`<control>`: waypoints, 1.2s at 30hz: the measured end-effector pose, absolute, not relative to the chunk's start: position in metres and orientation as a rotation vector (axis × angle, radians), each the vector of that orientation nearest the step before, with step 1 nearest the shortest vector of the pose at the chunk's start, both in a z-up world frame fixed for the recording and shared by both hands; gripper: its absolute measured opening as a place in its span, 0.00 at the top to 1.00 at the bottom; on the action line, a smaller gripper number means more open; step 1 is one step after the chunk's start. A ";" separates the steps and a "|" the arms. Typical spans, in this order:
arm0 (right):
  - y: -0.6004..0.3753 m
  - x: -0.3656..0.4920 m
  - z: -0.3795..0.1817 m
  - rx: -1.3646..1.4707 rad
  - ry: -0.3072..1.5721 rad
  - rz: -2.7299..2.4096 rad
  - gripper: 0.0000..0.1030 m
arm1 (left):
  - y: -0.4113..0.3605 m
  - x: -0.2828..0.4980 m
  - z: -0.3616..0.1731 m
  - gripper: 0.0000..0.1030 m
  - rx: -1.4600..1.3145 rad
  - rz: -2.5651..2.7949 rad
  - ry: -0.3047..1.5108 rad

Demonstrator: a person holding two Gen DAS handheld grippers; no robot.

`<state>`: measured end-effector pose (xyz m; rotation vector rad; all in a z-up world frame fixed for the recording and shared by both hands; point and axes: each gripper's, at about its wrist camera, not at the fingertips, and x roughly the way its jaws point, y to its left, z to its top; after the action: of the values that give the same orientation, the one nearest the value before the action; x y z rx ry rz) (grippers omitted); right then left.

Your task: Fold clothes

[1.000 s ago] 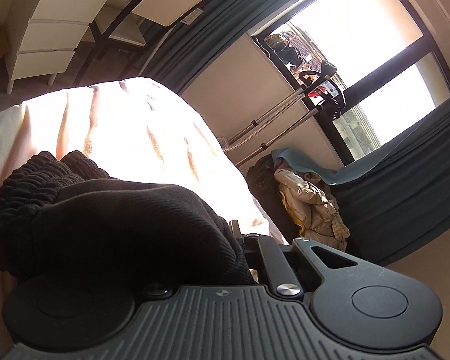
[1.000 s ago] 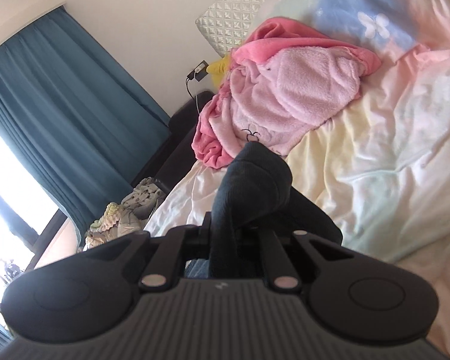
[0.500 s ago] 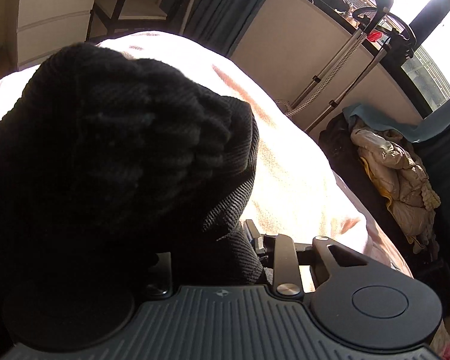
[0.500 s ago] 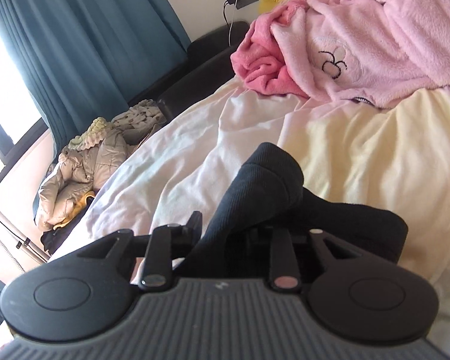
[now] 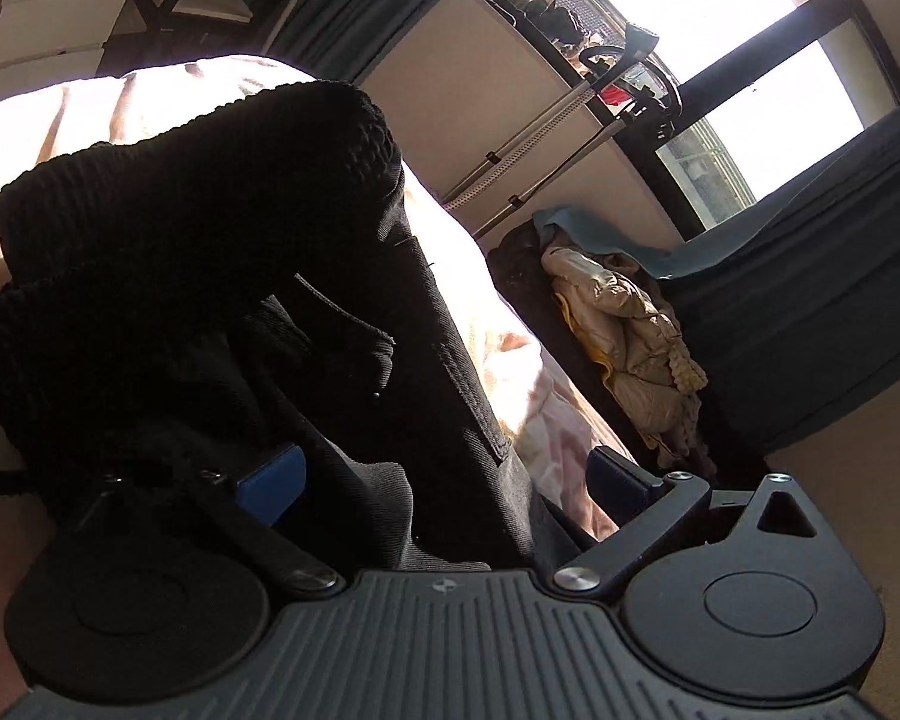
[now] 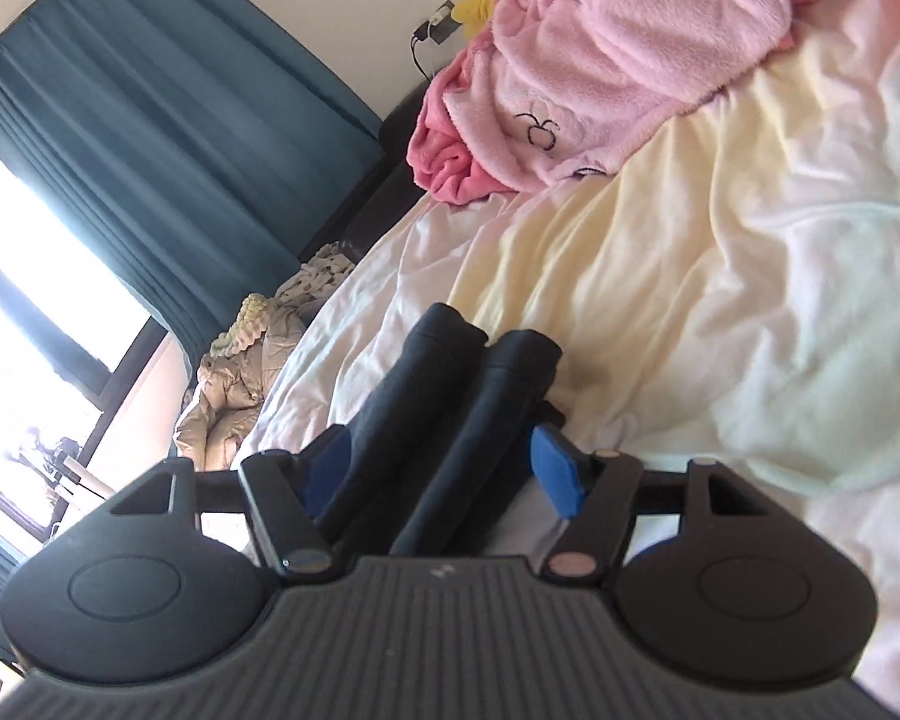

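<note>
A: What's the fabric?
B: One black garment (image 5: 222, 252), ribbed knit at the cuff, lying on the wrinkled bed (image 6: 720, 276); two rolled folds sit between the right gripper (image 6: 444, 456).
A: Jaws?
B: Both opening, unclamped; left gripper (image 5: 444, 474) widest.

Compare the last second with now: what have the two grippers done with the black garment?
Both have let go. The left gripper and right gripper were clamped on the black garment; now their jaws are opening, the cloth lying loose between the pads on the bedsheet. The pink fleece and the beige jacket are unchanged.
</note>
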<state>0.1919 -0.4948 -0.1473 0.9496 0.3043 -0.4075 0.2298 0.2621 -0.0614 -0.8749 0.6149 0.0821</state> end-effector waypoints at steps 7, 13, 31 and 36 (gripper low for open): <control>-0.501 0.177 -0.163 1.202 0.416 -0.166 0.34 | 0.278 0.154 -0.132 0.03 -1.085 0.138 0.602; -0.512 0.192 -0.190 1.340 0.366 -0.096 0.34 | 0.288 0.158 -0.141 0.03 -1.139 0.142 0.547; -0.522 0.292 -0.226 1.139 0.283 -0.228 0.85 | 0.258 0.203 -0.140 0.39 -1.023 0.368 0.426; -0.520 0.287 -0.190 1.141 0.225 -0.230 0.91 | 0.256 0.202 -0.110 0.83 -0.964 0.366 0.406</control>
<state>0.2873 -0.5202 -0.1896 1.1411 0.2252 -0.2303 0.2020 0.2565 -0.1105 -0.9637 0.4062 0.3664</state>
